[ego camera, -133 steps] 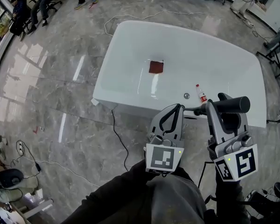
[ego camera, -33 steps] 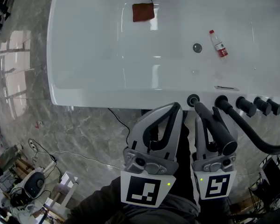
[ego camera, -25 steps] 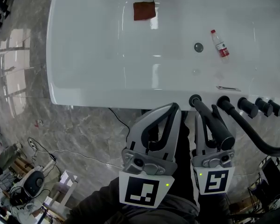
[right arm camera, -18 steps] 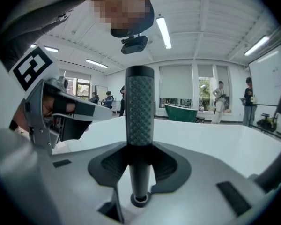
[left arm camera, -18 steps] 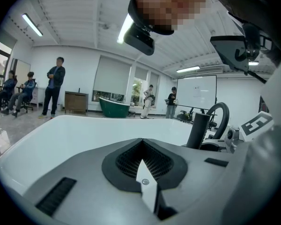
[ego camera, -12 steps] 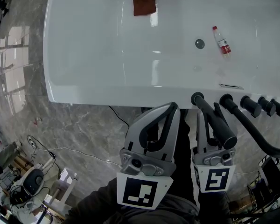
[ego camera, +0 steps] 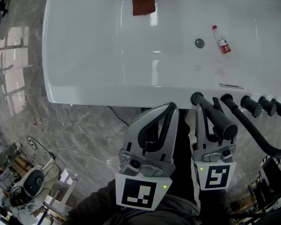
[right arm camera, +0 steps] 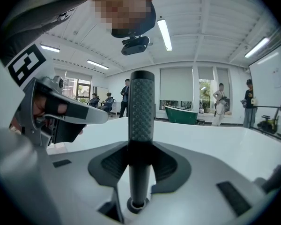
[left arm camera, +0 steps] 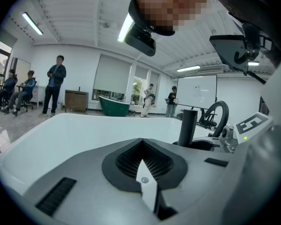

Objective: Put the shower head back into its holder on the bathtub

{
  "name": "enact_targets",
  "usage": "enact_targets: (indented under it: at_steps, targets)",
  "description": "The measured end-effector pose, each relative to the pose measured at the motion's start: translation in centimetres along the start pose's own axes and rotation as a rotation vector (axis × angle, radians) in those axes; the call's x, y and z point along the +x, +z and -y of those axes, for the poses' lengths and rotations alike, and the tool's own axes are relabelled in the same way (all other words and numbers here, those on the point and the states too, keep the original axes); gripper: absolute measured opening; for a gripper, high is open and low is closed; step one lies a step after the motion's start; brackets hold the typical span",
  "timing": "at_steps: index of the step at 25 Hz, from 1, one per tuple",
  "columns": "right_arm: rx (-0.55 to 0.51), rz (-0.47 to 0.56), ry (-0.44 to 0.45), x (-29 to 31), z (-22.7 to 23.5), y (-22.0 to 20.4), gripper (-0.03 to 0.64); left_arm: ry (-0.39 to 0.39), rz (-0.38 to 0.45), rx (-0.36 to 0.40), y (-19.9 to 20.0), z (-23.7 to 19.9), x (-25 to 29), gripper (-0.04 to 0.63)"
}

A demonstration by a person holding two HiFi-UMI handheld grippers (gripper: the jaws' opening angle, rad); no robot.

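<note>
The black stick-shaped shower head (ego camera: 214, 117) is held in my right gripper (ego camera: 208, 110), whose jaws are shut on its handle. Its lower end meets the round black holder (ego camera: 195, 98) on the near rim of the white bathtub (ego camera: 107, 95). A black hose (ego camera: 257, 137) curves off to the right from the fitting beside the holder. In the right gripper view the shower head (right arm camera: 141, 121) stands upright between the jaws of the right gripper (right arm camera: 140, 165), its foot in a ring. My left gripper (ego camera: 171, 108) hangs beside it, shut and empty, as the left gripper (left arm camera: 143, 162) view confirms.
Black tap knobs (ego camera: 251, 105) line the rim right of the holder. Inside the tub lie a red cloth (ego camera: 144, 6), a small bottle (ego camera: 221, 39) and the drain (ego camera: 199, 43). A cable (ego camera: 117, 117) trails over the grey marble floor. People stand far behind (left arm camera: 55, 83).
Since five seconds ago the right gripper has brought the shower head to the tub rim. In the last second its lower end stays at the holder and the handle stands steeper.
</note>
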State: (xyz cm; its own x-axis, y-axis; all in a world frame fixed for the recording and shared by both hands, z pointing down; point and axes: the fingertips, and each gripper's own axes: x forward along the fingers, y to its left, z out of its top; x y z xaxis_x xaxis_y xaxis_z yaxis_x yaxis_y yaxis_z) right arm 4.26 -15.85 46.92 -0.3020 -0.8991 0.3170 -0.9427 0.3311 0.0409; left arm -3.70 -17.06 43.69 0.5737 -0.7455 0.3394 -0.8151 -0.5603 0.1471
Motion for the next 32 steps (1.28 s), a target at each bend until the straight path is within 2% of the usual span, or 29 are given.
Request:
enact_targets:
  at_steps: [13, 19, 23, 28, 32]
  targets:
    - [-0.023, -0.006, 0.023, 0.1, 0.0, 0.2, 0.135, 0.015, 0.002, -0.001, 0.3, -1.2, 0.0, 0.003]
    - [-0.069, -0.01, 0.044, 1.0, -0.8, 0.1, 0.135, 0.022, 0.005, -0.01, 0.3, -1.4, 0.0, 0.003]
    - [-0.024, -0.036, 0.029, 0.6, -0.3, -1.3, 0.135, 0.021, 0.003, -0.003, 0.2, -1.7, -0.1, 0.003]
    - [-0.014, -0.029, 0.034, 0.7, -0.5, -1.4, 0.135, 0.035, 0.003, -0.008, 0.2, -2.4, -0.3, 0.003]
    - [0.0, -0.028, 0.032, 0.5, -0.5, -1.3, 0.135, 0.018, 0.0, 0.003, 0.4, -2.0, -0.5, 0.003]
